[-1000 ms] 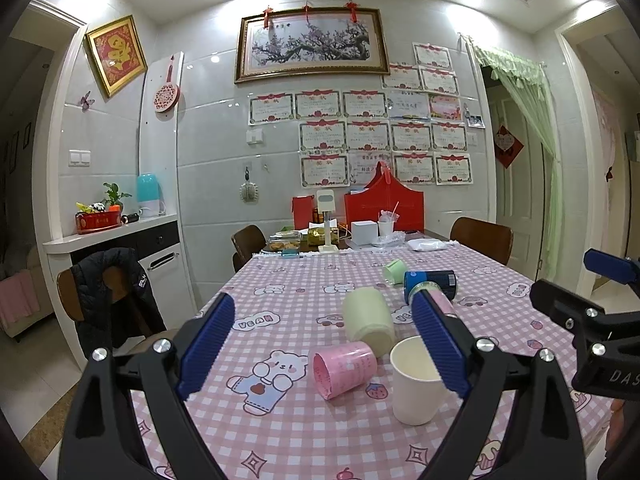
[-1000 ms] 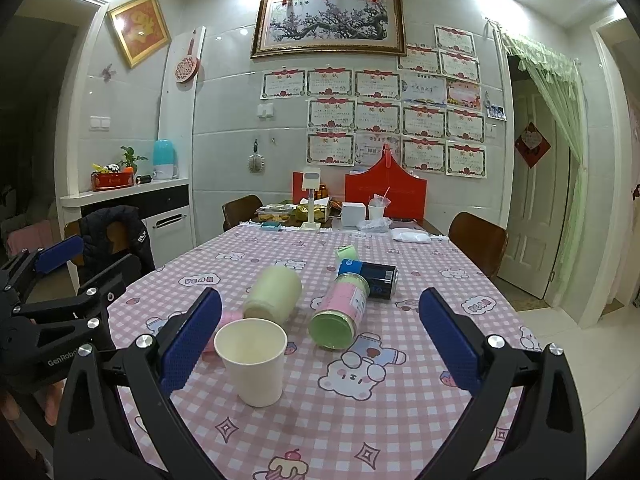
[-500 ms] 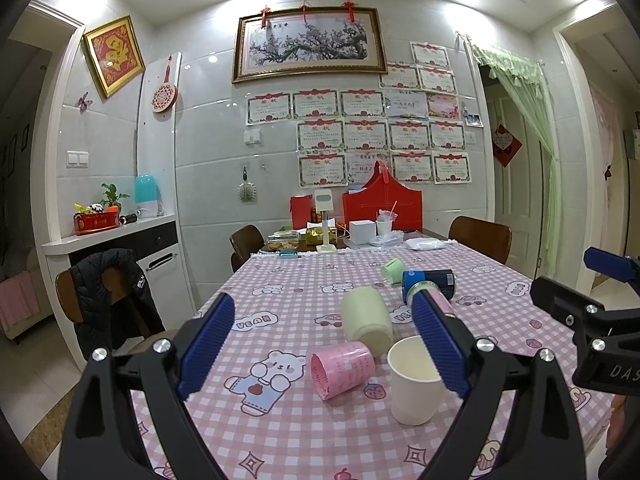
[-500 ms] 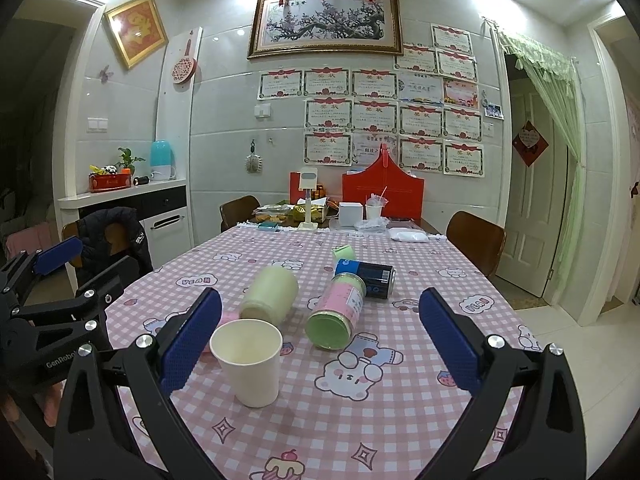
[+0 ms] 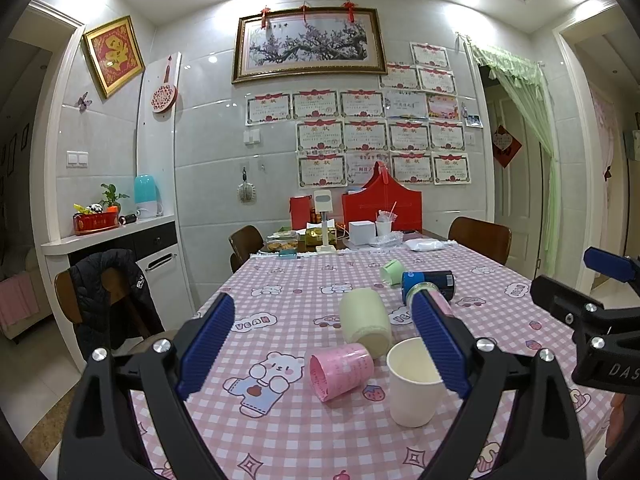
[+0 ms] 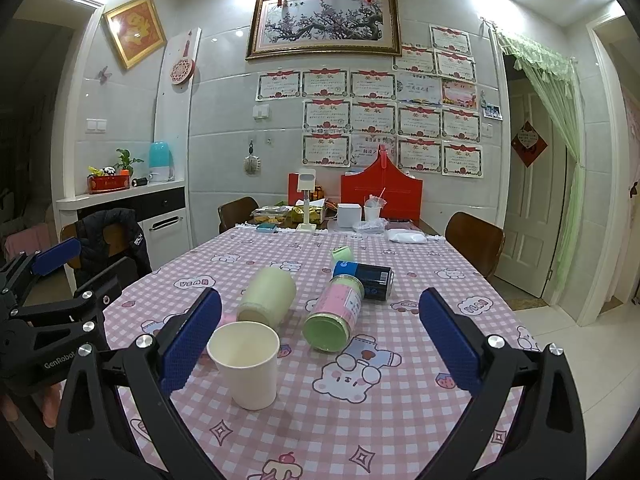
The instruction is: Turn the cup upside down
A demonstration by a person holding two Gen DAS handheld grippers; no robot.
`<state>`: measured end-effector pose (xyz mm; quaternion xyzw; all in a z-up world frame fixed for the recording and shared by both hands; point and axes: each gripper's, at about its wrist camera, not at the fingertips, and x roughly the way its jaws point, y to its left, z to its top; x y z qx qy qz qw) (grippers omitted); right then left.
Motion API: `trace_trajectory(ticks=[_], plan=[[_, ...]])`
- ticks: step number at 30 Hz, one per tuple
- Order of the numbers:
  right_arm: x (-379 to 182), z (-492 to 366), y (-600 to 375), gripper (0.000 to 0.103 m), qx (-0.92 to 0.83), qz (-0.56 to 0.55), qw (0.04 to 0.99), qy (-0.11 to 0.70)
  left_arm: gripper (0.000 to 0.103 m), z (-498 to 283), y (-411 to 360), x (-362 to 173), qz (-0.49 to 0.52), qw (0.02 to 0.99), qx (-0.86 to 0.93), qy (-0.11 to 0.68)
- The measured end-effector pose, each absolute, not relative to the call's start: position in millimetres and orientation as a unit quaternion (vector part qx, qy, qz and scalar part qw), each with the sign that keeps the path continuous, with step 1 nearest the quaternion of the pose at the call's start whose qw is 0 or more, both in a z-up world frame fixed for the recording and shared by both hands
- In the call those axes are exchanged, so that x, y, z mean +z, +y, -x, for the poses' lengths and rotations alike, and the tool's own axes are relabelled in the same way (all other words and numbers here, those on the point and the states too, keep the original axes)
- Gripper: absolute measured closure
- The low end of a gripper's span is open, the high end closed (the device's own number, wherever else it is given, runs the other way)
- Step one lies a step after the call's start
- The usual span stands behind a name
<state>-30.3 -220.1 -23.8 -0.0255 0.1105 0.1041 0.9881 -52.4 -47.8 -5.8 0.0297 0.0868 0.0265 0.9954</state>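
A white paper cup point(image 5: 412, 384) stands upright, mouth up, on the pink checked tablecloth point(image 5: 280, 312). It also shows in the right wrist view point(image 6: 247, 364). My left gripper point(image 5: 322, 350) is open and empty, held above the near table edge, with the cup just behind its right finger. My right gripper point(image 6: 320, 342) is open and empty, with the cup just inside its left finger. Each gripper shows at the edge of the other's view.
A pink cup point(image 5: 341, 370), a pale yellow cup point(image 5: 365, 320), a pink-and-green jar point(image 6: 334, 316), a dark blue can point(image 6: 366, 278) and a small green cup point(image 6: 342, 254) lie on their sides behind the white cup. Boxes and clutter point(image 6: 360, 208) fill the far end. Chairs point(image 6: 474, 242) surround the table.
Both grippers have drifted slightly; the view has barely shifted. The cups have not moved and both grippers stay open.
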Motion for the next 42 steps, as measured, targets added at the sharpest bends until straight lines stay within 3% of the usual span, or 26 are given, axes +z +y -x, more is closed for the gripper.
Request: trace_trajectory(ticks=[42], plan=[[-28, 17, -215, 0.008, 0.1, 0.018, 0.988, 0.116, 0.014, 36, -48, -13, -0.037, 0.995, 0.033, 0.088]])
